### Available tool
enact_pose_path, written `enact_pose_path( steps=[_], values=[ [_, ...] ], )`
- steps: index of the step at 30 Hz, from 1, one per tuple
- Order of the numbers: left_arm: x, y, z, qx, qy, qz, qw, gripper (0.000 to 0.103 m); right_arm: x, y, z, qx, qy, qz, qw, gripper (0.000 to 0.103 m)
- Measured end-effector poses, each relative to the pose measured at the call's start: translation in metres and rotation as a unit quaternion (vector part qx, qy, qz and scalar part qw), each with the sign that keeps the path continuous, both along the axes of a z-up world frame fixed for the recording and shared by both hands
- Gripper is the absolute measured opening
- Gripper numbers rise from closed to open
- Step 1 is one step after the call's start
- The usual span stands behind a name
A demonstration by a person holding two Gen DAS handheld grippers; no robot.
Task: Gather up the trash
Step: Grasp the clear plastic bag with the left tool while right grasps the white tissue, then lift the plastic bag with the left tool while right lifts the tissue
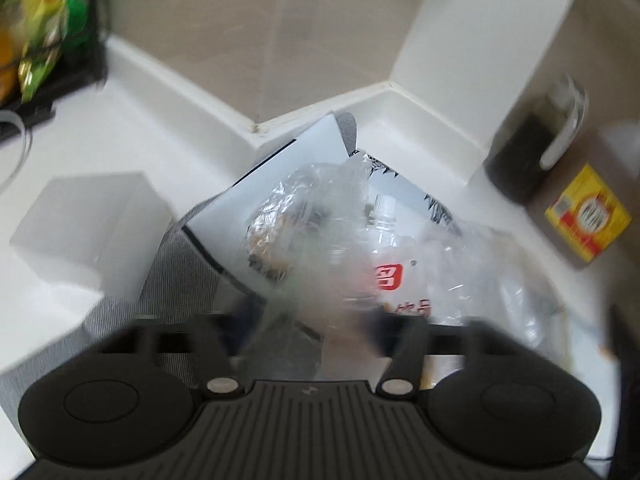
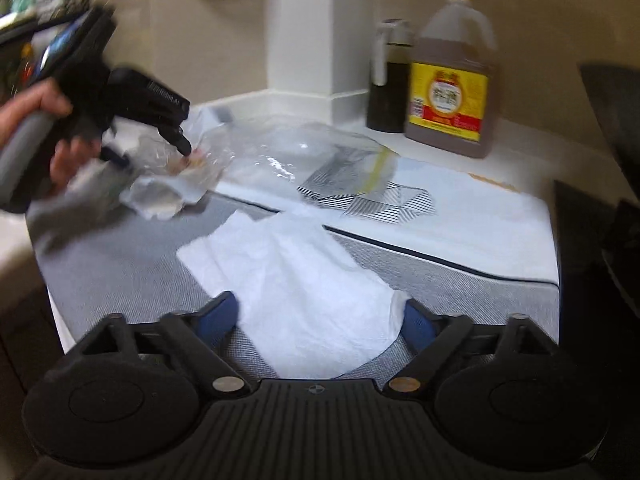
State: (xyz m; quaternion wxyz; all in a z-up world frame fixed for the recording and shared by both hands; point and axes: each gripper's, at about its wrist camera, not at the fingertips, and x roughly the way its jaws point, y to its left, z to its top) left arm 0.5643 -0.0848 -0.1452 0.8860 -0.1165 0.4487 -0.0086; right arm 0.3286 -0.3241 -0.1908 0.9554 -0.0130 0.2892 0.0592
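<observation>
1. Pinching at the far left of the right wrist view, the left gripper [image 2: 185, 150], carried by a hand [image 2: 36, 104], is nosing into crumpled clear plastic trash [image 2: 176, 184] at the left end of the grey mat [image 2: 120, 264]. Its jaws are looking narrowed around the plastic, but blur is hiding whether the pads are actually pressing, so I cannot tell.
2. Judging the grip: the film is looking slippery and loose, so it is calling for a bite on a bunched fold, not a single layer, with a squeeze before any lift.
3. Hovering centre, the right gripper [image 2: 320, 316] is standing with jaws apart, blue pads [image 2: 222, 314] either side of the white napkin [image 2: 304, 280], which is lying flat on the mat. Nothing is being held yet.
4. Judging this one: the napkin is thin and flat, so the tips are needing to go down onto the mat and gather a ridge while closing.
5. Lying behind the napkin, a clear zip bag [image 2: 304, 152] is resting on a striped-pattern sheet [image 2: 372, 196].
6. Sitting under everything, a white countertop [image 1: 120, 132] is running into a beige wall corner; a white box [image 1: 92, 224] and snack bags [image 1: 48, 20] are standing at the left.
7. Standing at the right by the wall, a dark bottle [image 2: 390, 80] and a yellow-label jug [image 2: 452, 80] are touching or nearly so, clear of the trash.
</observation>
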Motion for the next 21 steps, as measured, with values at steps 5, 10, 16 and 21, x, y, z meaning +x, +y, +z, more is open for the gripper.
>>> enact_pose_path(
  steps=[5,10,16,21],
  values=[
    [-0.02,0.018,0.02,-0.018,-0.027,0.004,0.9995,0.002,-0.009,0.02,0.001,-0.057,-0.027,0.021,0.998,0.007],
    [-0.064,0.038,0.058,-0.046,-0.071,-0.014,0.9963,0.002,-0.025,0.013,0.014,-0.027,-0.048,0.001,0.998,0.006],
    [-0.137,0.052,0.094,-0.057,-0.12,-0.042,0.9902,0.002,-0.054,0.01,0.039,-0.007,-0.08,-0.007,0.997,0.006],
    [-0.207,0.06,0.101,-0.035,-0.139,-0.062,0.9878,0.002,-0.092,0.013,0.053,0.016,-0.095,0.024,0.995,0.006]
  ],
)
